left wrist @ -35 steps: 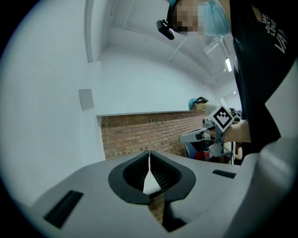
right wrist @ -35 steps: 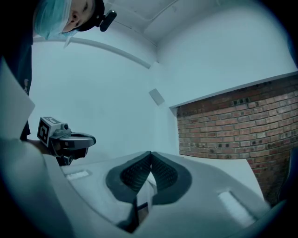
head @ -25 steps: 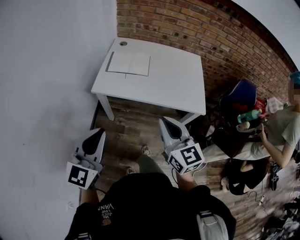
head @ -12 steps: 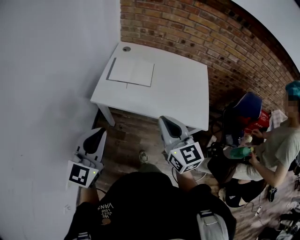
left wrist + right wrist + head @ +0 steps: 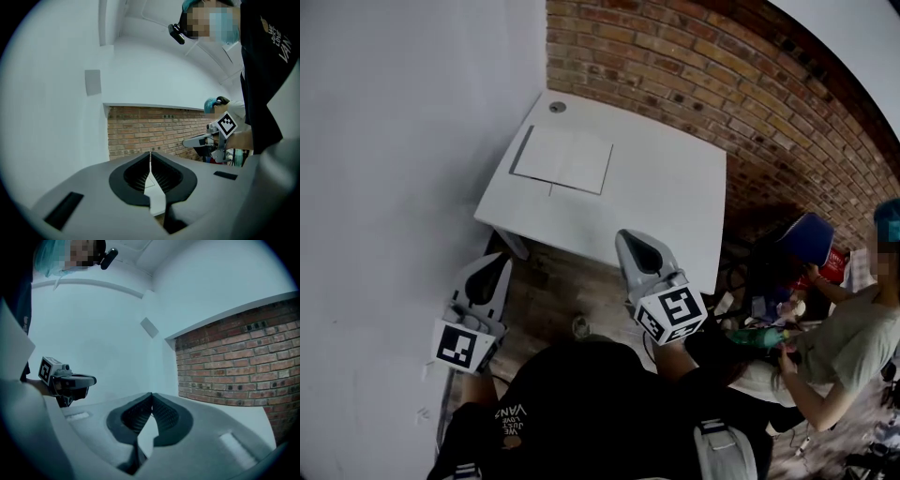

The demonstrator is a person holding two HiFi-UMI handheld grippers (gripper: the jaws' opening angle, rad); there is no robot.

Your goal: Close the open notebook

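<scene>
An open white notebook (image 5: 563, 159) lies flat on the far left part of a white table (image 5: 666, 202), near the corner of the grey wall and the brick wall. My left gripper (image 5: 490, 272) is held well short of the table, over the wooden floor, its jaws shut on nothing. My right gripper (image 5: 636, 246) hovers just before the table's near edge, shut and empty. In the left gripper view the shut tips (image 5: 150, 154) point level at the brick wall. The right gripper view shows tips (image 5: 151, 396) pressed together, with the left gripper (image 5: 65, 379) at its left.
A grey wall (image 5: 394, 141) runs along the left and a brick wall (image 5: 741, 84) behind the table. A small round grommet (image 5: 556, 107) sits at the table's far corner. A seated person (image 5: 834, 347) with bags and a bottle is at the right, on the wooden floor (image 5: 562, 281).
Both grippers have moved forward toward the table, which now lies closer and lower in the head view. The person at the right has shifted and the blue item there has moved.
</scene>
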